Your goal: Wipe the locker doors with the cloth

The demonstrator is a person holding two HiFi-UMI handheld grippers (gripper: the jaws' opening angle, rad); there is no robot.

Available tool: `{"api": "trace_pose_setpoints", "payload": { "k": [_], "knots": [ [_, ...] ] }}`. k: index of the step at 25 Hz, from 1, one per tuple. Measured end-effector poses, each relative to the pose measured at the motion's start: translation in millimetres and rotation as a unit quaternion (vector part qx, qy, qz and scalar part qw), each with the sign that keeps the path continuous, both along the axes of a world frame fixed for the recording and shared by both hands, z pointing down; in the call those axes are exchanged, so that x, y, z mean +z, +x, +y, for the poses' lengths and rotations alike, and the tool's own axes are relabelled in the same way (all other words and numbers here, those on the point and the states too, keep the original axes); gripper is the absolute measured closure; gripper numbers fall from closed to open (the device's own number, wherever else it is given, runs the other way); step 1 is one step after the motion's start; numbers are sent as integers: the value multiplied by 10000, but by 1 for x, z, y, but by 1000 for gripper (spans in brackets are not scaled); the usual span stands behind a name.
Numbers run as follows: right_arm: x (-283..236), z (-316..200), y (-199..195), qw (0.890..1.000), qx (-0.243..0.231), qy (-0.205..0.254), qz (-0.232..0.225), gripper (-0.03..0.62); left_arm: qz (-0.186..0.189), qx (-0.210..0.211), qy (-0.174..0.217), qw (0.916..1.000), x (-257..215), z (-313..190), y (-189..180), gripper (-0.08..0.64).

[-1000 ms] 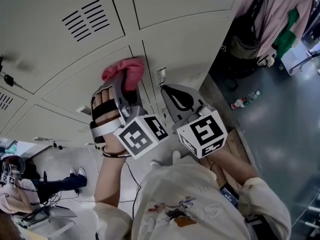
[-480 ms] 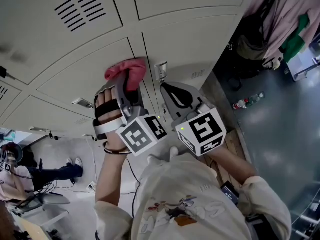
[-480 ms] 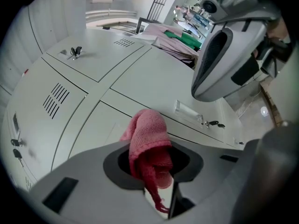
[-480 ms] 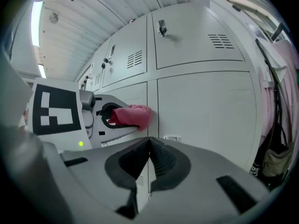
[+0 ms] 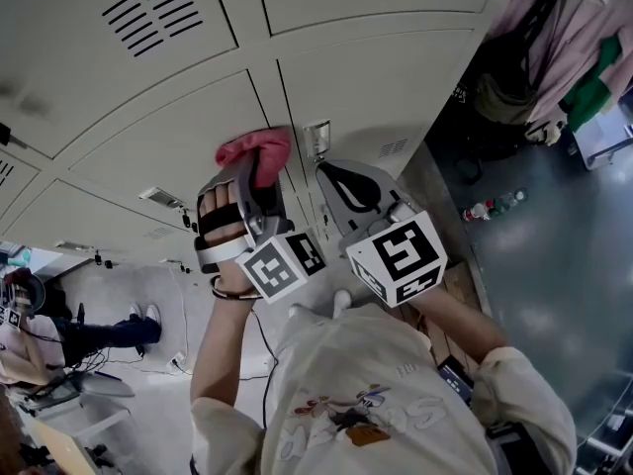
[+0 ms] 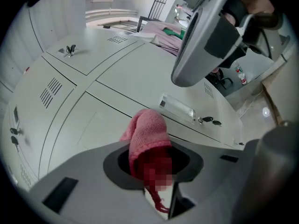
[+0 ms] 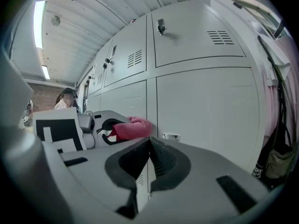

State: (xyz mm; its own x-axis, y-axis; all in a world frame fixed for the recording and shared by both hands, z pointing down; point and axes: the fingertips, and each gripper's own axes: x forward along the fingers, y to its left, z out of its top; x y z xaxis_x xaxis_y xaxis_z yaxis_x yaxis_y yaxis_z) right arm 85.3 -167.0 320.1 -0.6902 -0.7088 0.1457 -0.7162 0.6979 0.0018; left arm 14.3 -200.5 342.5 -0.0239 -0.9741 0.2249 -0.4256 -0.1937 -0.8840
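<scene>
The pink cloth (image 5: 255,151) is bunched into a wad, with its loose end poking forward out of the left claw (image 5: 259,173). It sits at the face of a pale locker door (image 5: 168,137), just at 9 o'clock of the vertical seam between two doors. Whether it actually presses on the metal cannot be told.

In the left gripper view the claw is clamped on the cloth (image 6: 147,134), with a thread trailing back between the jaws. A small label holder (image 5: 318,139) stands at 3 o'clock of the cloth, just beside it, and keys (image 6: 208,121) hang from a lock further along.

The right claw (image 5: 331,174) hangs at 4 o'clock of the cloth, near the left one. Its jaws are together on nothing, as the right gripper view (image 7: 148,146) shows.

The main risk seems to be the grip, since only a bunch of fabric is pinched and dragging it hard across the door could pull it free. A sweep toward 3 o'clock could snag the cloth on the label holder or the keys. If the wad folds back, the hard claw tips might scrape the paint. The idle right claw is close enough to be knocked.
</scene>
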Motion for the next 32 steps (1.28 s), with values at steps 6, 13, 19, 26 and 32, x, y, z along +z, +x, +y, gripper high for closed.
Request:
{"api": "trace_pose_setpoints", "payload": {
  "k": [6, 13, 19, 26, 32],
  "knots": [
    [3, -3, -5, 10000, -62, -31, -18, 591, -48, 52, -67, 10000, 24, 1, -1, 449],
    [8, -9, -6, 9999, -69, -78, 14, 591, 47, 65, -216, 9997, 52, 1, -3, 449],
    [16, -12, -9, 9999, -69, -145, 56, 591, -92, 187, -316, 9993, 86, 1, -3, 449],
    [19, -13, -10, 9997, -73, -186, 101, 591, -159, 245, -708, 9971, 138, 2, -2, 449],
    [25, -12, -9, 9996, -65, -255, 129, 591, -198, 258, -974, 9947, 179, 2, 0, 449]
  ]
}}
